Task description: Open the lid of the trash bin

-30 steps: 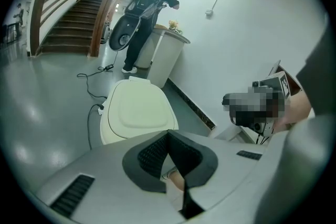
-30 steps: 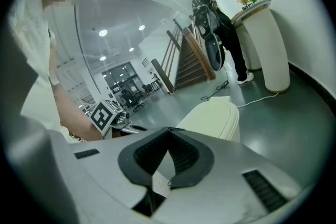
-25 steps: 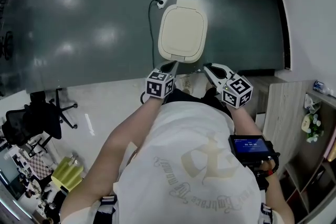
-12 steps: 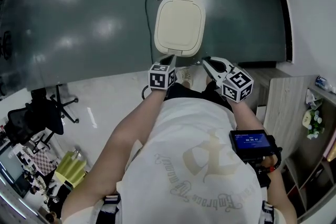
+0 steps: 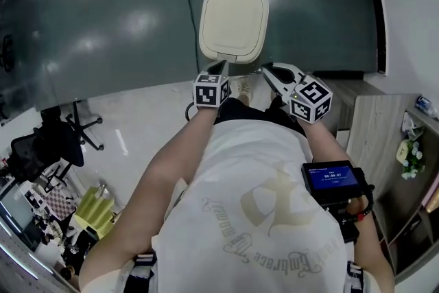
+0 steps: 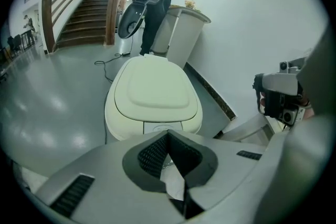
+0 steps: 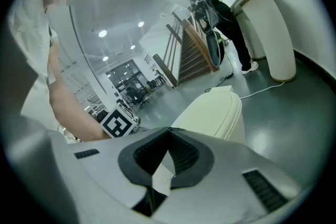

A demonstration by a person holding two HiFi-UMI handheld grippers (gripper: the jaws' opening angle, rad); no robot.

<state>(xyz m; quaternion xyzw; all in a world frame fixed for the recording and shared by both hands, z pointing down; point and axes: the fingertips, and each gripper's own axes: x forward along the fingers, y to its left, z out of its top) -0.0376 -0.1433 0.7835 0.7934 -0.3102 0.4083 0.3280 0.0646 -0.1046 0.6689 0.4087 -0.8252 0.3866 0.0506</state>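
- Dark glossy floor (image 5: 116,24) carries the cream trash bin (image 5: 233,17), its lid (image 6: 152,86) down flat.
- Left gripper (image 5: 220,67), jaws pressed together on nothing, points at the bin's near edge.
- Right gripper (image 5: 266,73), jaws likewise together and empty, sits just beside that edge.

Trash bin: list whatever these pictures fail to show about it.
- Inside: hidden under the shut lid, all views.
- Body: head view, covered by the lid from above.
- Front base: left gripper view, behind the left gripper.
- Near side: right gripper view, behind the right gripper.
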